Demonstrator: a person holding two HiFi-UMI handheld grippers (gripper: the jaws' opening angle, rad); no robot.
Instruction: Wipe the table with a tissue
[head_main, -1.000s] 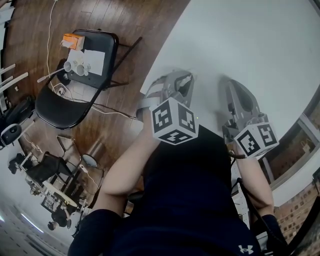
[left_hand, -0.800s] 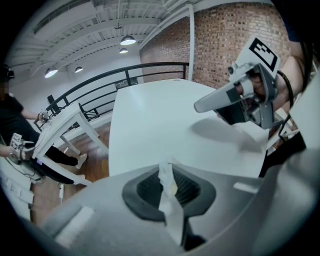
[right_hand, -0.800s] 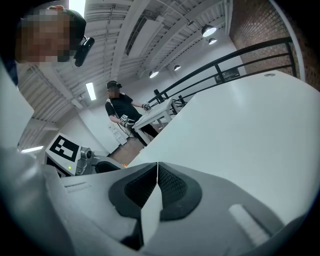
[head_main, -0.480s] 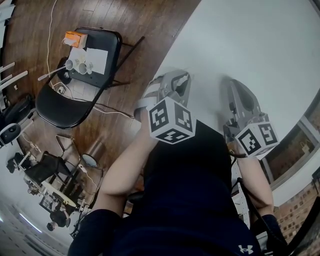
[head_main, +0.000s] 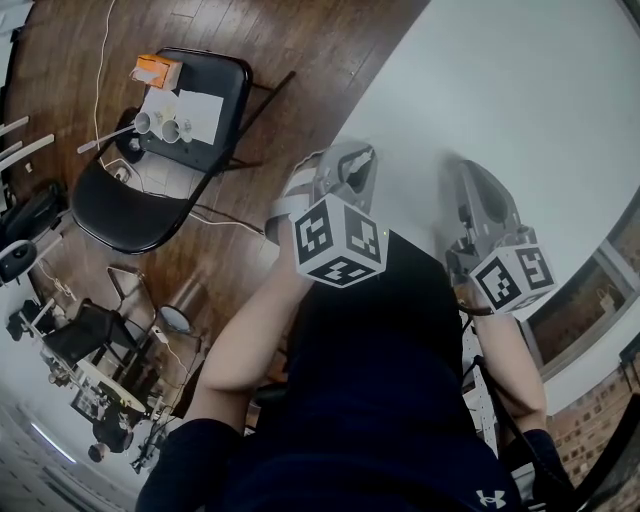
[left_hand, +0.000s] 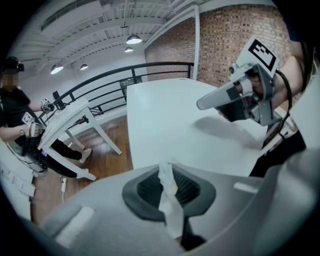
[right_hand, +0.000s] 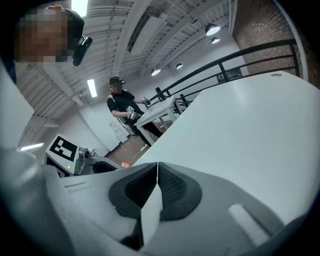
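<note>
The white table (head_main: 520, 90) fills the upper right of the head view. My left gripper (head_main: 352, 165) hovers over its near left edge, shut on a thin crumpled strip of white tissue (left_hand: 169, 200) that stands between the black pads (left_hand: 190, 187). To its right, my right gripper (head_main: 470, 190) is over the table. Its pads (right_hand: 172, 187) meet at the tips with nothing between them. From the left gripper view (left_hand: 167, 167) the right gripper (left_hand: 202, 104) is up on the right. The right gripper view (right_hand: 157, 165) catches the left gripper's marker cube (right_hand: 62, 149) at far left.
A black folding chair (head_main: 110, 205) stands on the wood floor at the left, carrying an orange box (head_main: 155, 70), small cups (head_main: 160, 126) and a sheet of paper. Another person (right_hand: 121, 105) works at a second white table (left_hand: 65, 117) beyond. A black railing (left_hand: 150, 67) runs behind.
The table edge and the chair have slid to the right in the head view. The left gripper now hangs further over the table's edge. The right gripper has hardly moved.
</note>
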